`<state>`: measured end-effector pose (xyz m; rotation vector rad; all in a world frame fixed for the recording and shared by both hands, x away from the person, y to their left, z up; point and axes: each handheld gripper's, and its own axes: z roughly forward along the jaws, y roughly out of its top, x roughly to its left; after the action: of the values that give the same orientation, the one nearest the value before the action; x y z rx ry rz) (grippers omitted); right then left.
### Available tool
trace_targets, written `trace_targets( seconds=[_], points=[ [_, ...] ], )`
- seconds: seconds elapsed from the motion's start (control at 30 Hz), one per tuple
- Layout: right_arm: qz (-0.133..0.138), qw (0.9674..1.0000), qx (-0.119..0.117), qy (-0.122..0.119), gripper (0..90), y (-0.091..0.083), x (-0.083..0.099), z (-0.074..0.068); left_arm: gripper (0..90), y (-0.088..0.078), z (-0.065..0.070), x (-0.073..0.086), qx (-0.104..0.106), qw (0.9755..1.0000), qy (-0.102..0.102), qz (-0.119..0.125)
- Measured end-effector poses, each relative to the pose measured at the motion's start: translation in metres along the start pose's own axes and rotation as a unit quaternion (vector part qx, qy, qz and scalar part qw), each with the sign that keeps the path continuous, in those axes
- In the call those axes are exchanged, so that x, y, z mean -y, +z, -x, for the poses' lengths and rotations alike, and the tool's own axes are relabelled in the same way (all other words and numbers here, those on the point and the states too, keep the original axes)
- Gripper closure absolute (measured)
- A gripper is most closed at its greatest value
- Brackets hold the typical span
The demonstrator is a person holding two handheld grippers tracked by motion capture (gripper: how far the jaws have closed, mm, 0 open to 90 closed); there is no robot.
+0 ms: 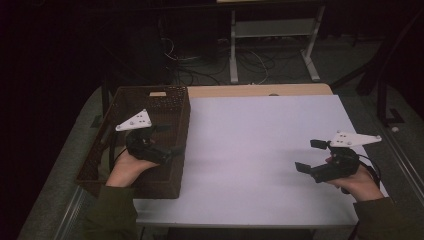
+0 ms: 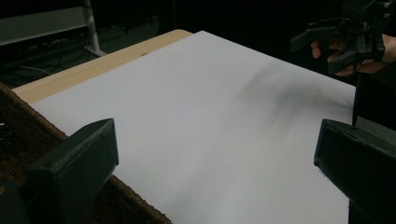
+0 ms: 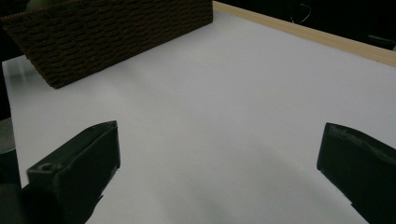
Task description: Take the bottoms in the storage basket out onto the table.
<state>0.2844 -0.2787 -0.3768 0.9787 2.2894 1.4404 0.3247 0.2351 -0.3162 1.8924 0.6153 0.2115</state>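
Hovering left gripper (image 1: pixel 167 140) over basket (image 1: pixel 172 100) | long axis front-to-back

one woven basket (image 1: pixel 175 112), one white table (image 1: pixel 250 150), two tools — left (image 1: pixel 167 140), right (image 1: pixel 310 156).

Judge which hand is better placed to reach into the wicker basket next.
Left. The left tongs hover open over the wicker basket; the right tongs, also open, sit across the white tabletop.

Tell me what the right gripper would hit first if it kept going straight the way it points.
Probably nothing close: the right gripper, jaws open, points left across the bare white tabletop. The dark brown woven wicker basket stands farthest along, likely first, though depth is unclear.
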Motion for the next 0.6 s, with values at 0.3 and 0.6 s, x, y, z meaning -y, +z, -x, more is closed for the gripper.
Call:
trace_targets(
  seconds=[0.3,0.6],
  points=[
    [0.002,1.0,0.006,0.002,0.0,-0.001,0.01,-0.003,0.0,-0.002,-0.01,-0.006,-0.001,1.0,0.003,-0.002],
    [0.011,0.9999,0.01,0.004,0.0,-0.001,0.013,-0.005,0.0,-0.01,-0.018,-0.009,-0.007,0.9999,0.007,0.004]
  ],
)
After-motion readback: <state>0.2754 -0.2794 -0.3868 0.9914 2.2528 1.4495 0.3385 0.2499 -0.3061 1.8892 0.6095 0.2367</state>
